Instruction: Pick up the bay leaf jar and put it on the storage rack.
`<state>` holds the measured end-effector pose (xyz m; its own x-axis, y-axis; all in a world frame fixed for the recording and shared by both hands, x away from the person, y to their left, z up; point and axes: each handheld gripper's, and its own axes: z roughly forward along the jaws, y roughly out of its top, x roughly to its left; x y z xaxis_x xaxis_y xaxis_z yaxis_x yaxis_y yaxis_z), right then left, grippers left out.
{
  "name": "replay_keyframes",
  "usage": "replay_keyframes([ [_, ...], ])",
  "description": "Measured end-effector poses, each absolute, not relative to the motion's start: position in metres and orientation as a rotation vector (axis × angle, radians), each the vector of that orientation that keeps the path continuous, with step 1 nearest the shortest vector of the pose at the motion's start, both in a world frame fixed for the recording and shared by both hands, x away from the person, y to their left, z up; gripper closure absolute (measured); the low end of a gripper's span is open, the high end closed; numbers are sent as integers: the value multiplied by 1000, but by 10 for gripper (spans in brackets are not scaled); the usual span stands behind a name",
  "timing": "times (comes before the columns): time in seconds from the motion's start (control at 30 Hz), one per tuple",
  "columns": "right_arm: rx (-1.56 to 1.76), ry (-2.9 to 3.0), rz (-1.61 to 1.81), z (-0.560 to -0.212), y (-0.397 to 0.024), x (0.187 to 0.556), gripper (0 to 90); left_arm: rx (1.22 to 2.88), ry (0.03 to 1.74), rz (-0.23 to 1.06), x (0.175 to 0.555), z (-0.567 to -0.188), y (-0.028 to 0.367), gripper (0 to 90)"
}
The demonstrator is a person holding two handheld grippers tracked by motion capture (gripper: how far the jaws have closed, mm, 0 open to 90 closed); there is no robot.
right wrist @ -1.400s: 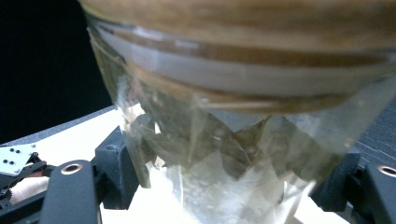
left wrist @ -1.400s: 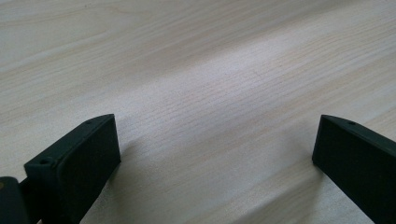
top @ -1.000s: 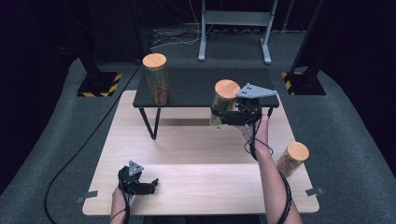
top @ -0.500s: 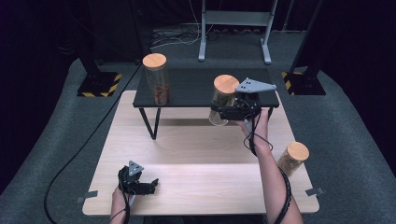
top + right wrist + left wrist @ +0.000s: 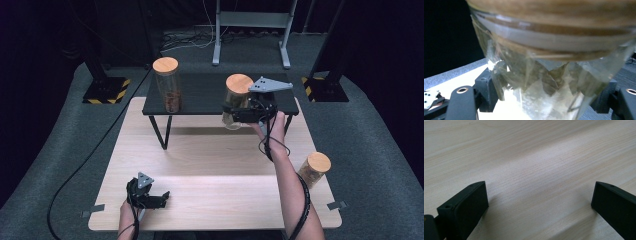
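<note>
Claw (image 5: 162, 199) on my left rests low at the near left of the pale wooden surface (image 5: 210, 165), released, its two black jaws standing wide apart with bare wood grain between them and nothing held. Farther left to right along the back, a small black shelf-like stand (image 5: 200, 97) sits on the surface, and a tall glass jar with dark contents (image 5: 168, 85) stands upright on its left part, capped by a round wooden lid.

My right claw (image 5: 231, 113) is clenched on the jar with the wooden lid (image 5: 236, 100), gripping its glass wall from both sides, below the lid. I hold it in the air at the front edge of the stand's right part, leaning a little. Seen close in the right gripper view, the jar (image 5: 549, 75) is clear glass under a broad light-brown wooden lid with a pale sealing band beneath it; inside are dry, crumpled, olive-brown leaves, and the glass catches bright glare near the bottom.

At the far right, a third jar (image 5: 314, 170) stands by the surface's right edge, near my right forearm.
</note>
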<state>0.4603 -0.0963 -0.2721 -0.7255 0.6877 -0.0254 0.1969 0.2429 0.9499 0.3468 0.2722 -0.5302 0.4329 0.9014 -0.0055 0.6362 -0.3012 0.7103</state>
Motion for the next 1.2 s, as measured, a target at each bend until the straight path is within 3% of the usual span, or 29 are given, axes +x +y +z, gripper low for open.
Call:
replay_keyframes([
  [1.2, 848, 2108, 1437, -255, -81, 495, 250, 2045, 1290, 531, 347, -530, 272, 0],
])
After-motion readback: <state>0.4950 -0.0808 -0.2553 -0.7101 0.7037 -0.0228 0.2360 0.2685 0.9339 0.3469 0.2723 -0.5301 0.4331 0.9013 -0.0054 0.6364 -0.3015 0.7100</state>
